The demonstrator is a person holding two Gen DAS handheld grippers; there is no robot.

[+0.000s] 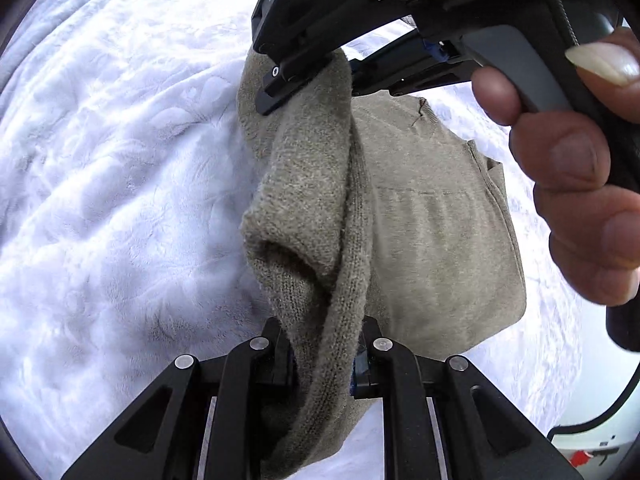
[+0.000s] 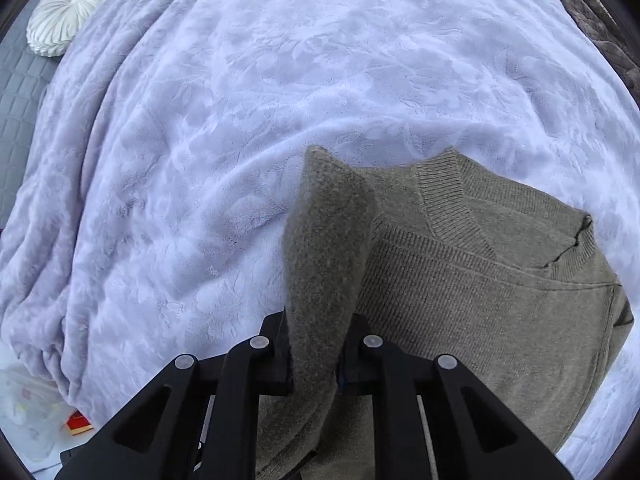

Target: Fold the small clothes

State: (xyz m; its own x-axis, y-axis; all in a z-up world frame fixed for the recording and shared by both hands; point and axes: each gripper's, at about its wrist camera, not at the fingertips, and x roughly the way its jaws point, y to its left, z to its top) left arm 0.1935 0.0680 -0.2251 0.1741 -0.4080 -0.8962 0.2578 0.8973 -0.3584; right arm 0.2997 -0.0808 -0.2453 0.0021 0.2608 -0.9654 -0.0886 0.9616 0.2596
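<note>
So the thing being folded is a small olive-grey knitted sweater (image 2: pixel 500 280), lying mostly flat on a bed covered by a pale lilac plush blanket with an embossed flower pattern (image 2: pixel 240 120). In the right wrist view the ribbed neckline sits toward the upper right of the frame and the body runs down to the lower right.

Both grippers have the same raised edge. The left gripper (image 1: pixel 324 364) has its fingers nearly closed on a bunched strip of knit at the bottom centre of its frame. At the top of that same view, the right gripper (image 1: pixel 304 68) is pinched onto the far end of the fold, with the person's hand (image 1: pixel 580 184) wrapped round its handle at the right.

What matters for the next move: the lifted flap runs straight up the frame between the two grips, and the flat body lies to the right of it. So the flap probably needs carrying rightward across the body, both ends together, or it'll likely land skewed.
</note>
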